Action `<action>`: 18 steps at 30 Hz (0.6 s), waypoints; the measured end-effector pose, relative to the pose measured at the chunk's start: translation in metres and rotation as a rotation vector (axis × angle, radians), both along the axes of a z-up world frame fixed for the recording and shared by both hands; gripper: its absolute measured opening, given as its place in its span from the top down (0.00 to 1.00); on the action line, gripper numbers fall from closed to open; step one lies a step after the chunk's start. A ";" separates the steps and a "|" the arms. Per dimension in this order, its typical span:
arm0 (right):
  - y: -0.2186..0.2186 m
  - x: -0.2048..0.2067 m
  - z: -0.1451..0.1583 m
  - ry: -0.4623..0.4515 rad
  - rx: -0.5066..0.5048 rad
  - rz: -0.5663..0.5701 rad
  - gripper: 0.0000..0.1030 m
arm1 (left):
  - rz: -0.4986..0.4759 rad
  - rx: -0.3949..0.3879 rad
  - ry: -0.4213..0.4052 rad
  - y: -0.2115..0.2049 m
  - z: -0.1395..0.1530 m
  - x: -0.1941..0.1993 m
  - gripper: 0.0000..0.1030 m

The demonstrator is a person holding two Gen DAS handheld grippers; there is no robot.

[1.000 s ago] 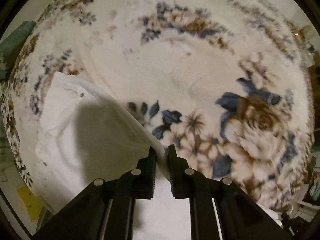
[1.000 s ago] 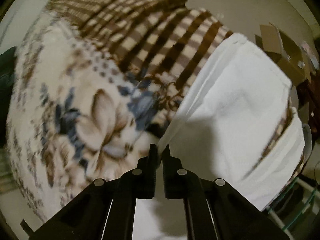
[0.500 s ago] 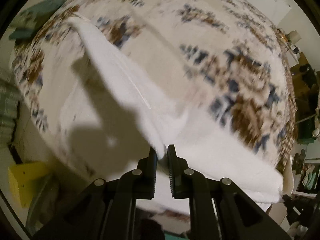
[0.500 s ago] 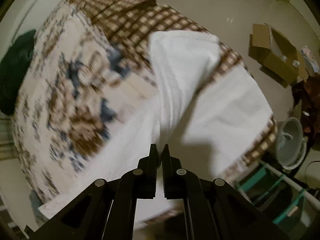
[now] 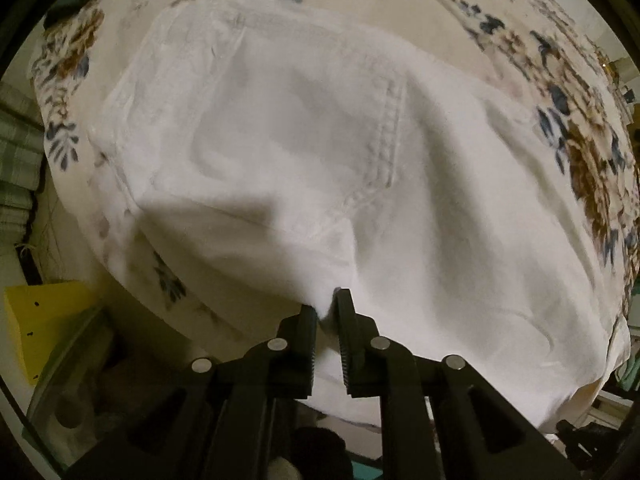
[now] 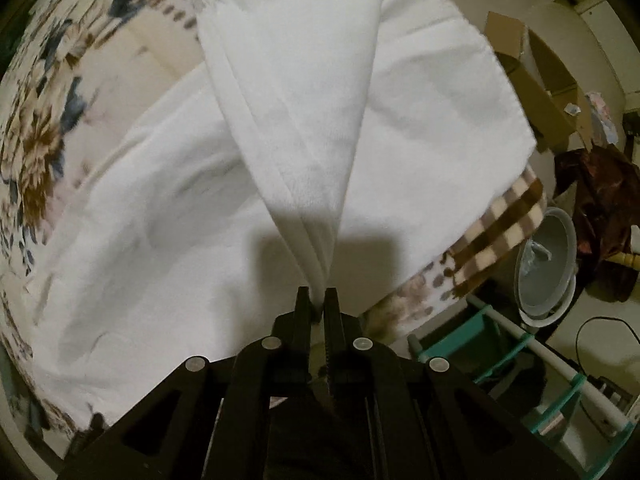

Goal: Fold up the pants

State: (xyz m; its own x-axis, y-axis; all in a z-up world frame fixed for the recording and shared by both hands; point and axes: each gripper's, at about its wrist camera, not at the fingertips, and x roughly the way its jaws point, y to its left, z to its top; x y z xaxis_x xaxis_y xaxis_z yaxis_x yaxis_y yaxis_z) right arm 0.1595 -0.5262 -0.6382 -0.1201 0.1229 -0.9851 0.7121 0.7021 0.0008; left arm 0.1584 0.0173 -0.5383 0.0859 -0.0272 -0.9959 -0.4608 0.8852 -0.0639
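Note:
White pants lie spread over a floral blanket, waistband and a stitched pocket seam toward the far side. My left gripper is shut on the near edge of the pants at the bed's edge. In the right wrist view the pants cover the bed, and one leg end rises as a taut folded strip into my right gripper, which is shut on its tip.
The floral blanket covers the bed; a brown checked blanket hangs at its corner. A yellow box sits low left. Cardboard boxes, a grey bucket and a teal rack stand on the floor right.
Both grippers have pulled back toward the bed's near edge with the fabric. The pants now lie spread flatter over the blanket, and the right-held leg end is drawn taut.

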 end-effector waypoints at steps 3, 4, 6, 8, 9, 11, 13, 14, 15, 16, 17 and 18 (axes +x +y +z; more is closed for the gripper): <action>-0.006 -0.007 0.005 -0.008 0.024 0.018 0.57 | -0.007 0.003 -0.029 -0.004 0.016 0.008 0.77; -0.011 -0.012 0.014 -0.028 0.025 0.013 0.53 | -0.002 -0.005 -0.048 -0.005 0.021 0.010 0.67; -0.016 -0.015 0.032 -0.072 -0.005 0.013 0.43 | 0.005 0.013 -0.094 -0.008 0.030 0.015 0.44; -0.023 -0.015 0.051 -0.130 -0.058 0.031 0.35 | -0.024 0.060 -0.130 -0.014 0.036 0.022 0.08; -0.025 -0.012 0.057 -0.153 -0.075 0.038 0.29 | -0.056 0.087 -0.143 -0.021 0.038 0.029 0.08; -0.030 0.005 0.063 -0.200 -0.110 0.075 0.22 | -0.102 0.117 -0.140 -0.030 0.035 0.039 0.08; -0.032 0.030 0.061 -0.231 -0.156 0.103 0.21 | -0.130 0.120 -0.135 -0.034 0.032 0.042 0.08; -0.033 0.042 0.057 -0.239 -0.167 0.114 0.21 | -0.145 0.121 -0.127 -0.039 0.028 0.044 0.08; -0.032 0.055 0.055 -0.240 -0.181 0.122 0.21 | -0.159 0.121 -0.124 -0.044 0.026 0.044 0.08; -0.031 0.070 0.046 -0.242 -0.205 0.145 0.21 | -0.184 0.128 -0.113 -0.052 0.021 0.047 0.08; -0.031 0.079 0.039 -0.230 -0.220 0.167 0.21 | -0.204 0.137 -0.105 -0.060 0.019 0.047 0.08; -0.030 0.089 0.030 -0.206 -0.244 0.184 0.21 | -0.224 0.143 -0.091 -0.066 0.015 0.046 0.08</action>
